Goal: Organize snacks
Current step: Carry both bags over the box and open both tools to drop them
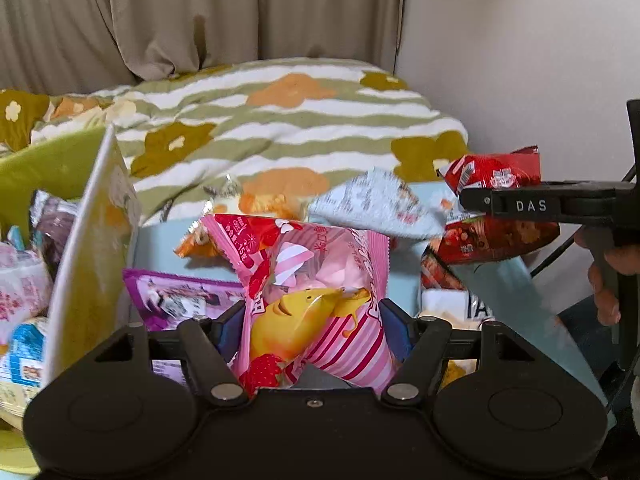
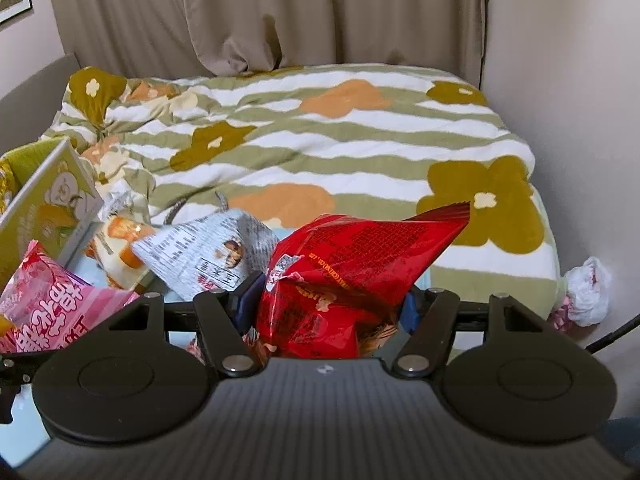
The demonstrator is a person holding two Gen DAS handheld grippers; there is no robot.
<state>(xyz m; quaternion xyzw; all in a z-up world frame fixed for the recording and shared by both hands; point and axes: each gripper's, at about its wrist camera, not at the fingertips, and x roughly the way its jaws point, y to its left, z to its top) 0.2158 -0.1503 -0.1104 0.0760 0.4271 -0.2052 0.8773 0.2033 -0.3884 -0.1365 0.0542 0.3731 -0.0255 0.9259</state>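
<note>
Two grippers are both up off the surface, each clamped on a snack packet. Left gripper (image 1: 314,320) has its blue-padded fingers (image 1: 394,322) pressed against the sides of a pink striped packet (image 1: 320,280) with strawberries and a yellow character printed on it; the packet stands upright between the fingers, crumpled at the waist where they squeeze it, its top edge rising well above them. Right gripper (image 2: 326,304) pinches a red packet (image 2: 348,276) low down, so that most of the bag juts up and to the right of the fingers, its crimped end tilted out over the bedding. Seen from the left wrist camera, that same red bag hangs in the black fingers at the far right, one finger lying across its middle.

Just beyond and below the grippers, loose snacks lie on a pale blue surface (image 1: 168,240): a purple packet (image 1: 180,296) flat beside the left fingers, an orange packet (image 2: 120,248) farther back, and a white-grey packet (image 2: 208,252) with printed text between the two held bags. To the left stands a green cardboard box (image 2: 48,208) with a cartoon figure on its side, and more packets sit inside it. Behind everything spreads a quilt (image 2: 320,140) striped green and white with orange and olive flowers, then beige curtains (image 2: 260,12). A crumpled white plastic bag (image 2: 588,292) rests against the wall at the quilt's right edge.
</note>
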